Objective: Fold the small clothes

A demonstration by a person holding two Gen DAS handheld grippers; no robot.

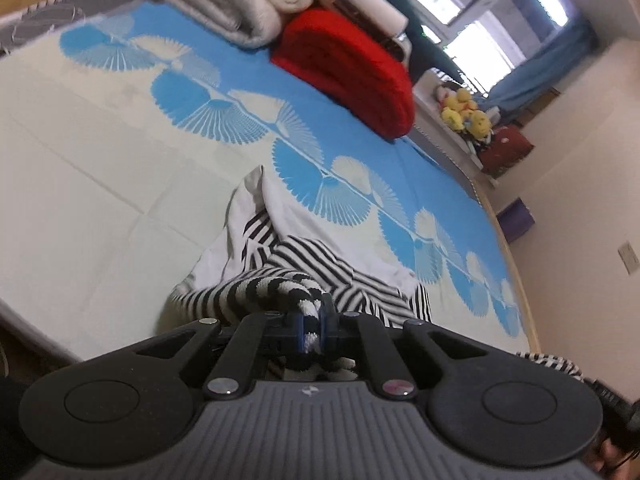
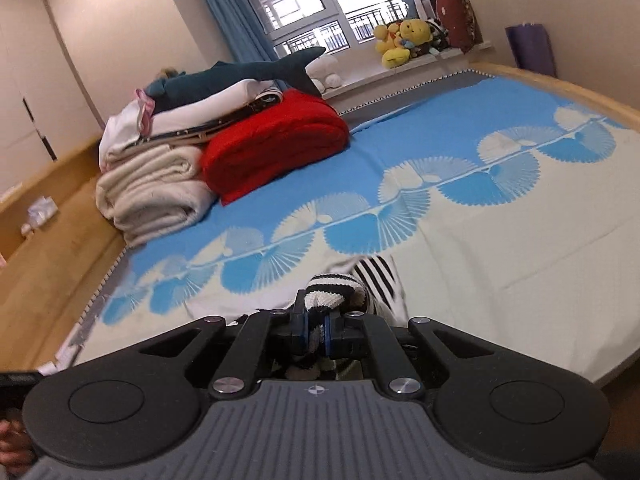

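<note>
A black-and-white striped garment point(image 1: 304, 272) with white panels lies crumpled on the bed near its front edge. My left gripper point(image 1: 311, 322) is shut on a bunched striped edge of it. In the right wrist view the same striped garment point(image 2: 340, 284) bulges just ahead of my right gripper point(image 2: 316, 330), which is shut on another bunched part of it. The cloth between the two grips is mostly hidden behind the gripper bodies.
The bed sheet point(image 1: 100, 168) is cream with a blue fan pattern. A folded red blanket point(image 2: 276, 140) and folded cream blankets point(image 2: 152, 196) with a pile of clothes and a plush shark point(image 2: 248, 74) sit at the head. Plush toys point(image 2: 404, 40) line the windowsill.
</note>
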